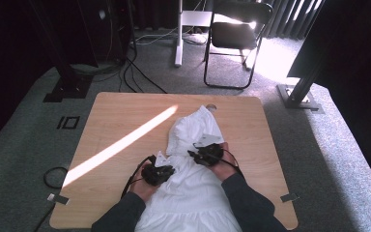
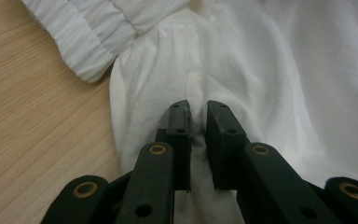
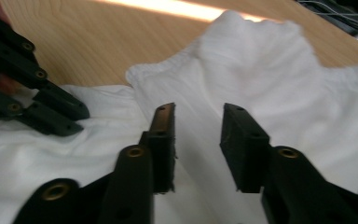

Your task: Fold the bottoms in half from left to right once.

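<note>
A white garment (image 1: 193, 186) lies crumpled on the wooden table (image 1: 121, 108), running from the near edge toward the middle. My left gripper (image 1: 166, 170) rests at the garment's left edge. In the left gripper view its jaws (image 2: 198, 112) stand nearly together with a raised fold of the white cloth (image 2: 261, 70) pinched between the pads. My right gripper (image 1: 194, 154) hovers over the bunched upper part of the garment. Its jaws (image 3: 198, 114) stand apart above the cloth (image 3: 270, 70), with nothing pressed between them. The left gripper (image 3: 74, 122) also appears at the left of the right gripper view.
A gathered elastic cuff (image 2: 88, 37) lies beside the left jaws on bare wood (image 2: 28, 116). A bright sun stripe (image 1: 125, 140) crosses the table. Beyond the far edge stand a black folding chair (image 1: 234, 34), a white post (image 1: 178, 34) and floor cables (image 1: 135, 72).
</note>
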The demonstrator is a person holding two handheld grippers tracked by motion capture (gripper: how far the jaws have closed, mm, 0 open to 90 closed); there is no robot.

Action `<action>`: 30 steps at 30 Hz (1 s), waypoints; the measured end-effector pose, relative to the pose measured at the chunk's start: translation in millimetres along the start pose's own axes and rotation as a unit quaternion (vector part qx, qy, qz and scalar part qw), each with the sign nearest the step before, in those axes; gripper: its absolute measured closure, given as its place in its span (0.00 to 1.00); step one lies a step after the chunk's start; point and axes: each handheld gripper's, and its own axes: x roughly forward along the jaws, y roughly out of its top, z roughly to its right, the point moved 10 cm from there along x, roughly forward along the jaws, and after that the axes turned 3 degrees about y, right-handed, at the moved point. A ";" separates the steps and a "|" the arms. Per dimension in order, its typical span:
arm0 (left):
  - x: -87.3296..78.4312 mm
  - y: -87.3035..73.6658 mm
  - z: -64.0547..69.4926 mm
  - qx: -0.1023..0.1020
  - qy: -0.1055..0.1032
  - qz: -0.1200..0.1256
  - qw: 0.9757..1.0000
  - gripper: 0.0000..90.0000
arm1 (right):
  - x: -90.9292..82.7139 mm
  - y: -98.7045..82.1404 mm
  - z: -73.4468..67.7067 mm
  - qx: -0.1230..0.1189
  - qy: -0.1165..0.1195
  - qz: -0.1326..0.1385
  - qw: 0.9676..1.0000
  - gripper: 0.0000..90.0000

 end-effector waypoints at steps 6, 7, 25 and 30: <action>-1.5 -2.9 0.2 -0.007 -0.001 0.013 1.000 0.90 | 54.8 -6.2 0.4 -0.052 -0.010 -0.067 0.996 0.55; -1.6 -3.2 0.2 -0.008 -0.002 0.016 1.000 0.91 | 56.5 -2.6 3.2 -0.048 -0.004 -0.064 0.997 0.69; -7.3 -9.4 5.1 -0.016 0.002 0.022 1.000 0.92 | -1.3 -27.3 169.8 0.267 -0.086 0.013 0.960 0.80; -13.3 -6.9 -1.8 -0.017 0.024 -0.002 1.000 0.62 | -13.8 -37.9 163.6 0.279 -0.104 0.025 0.954 0.61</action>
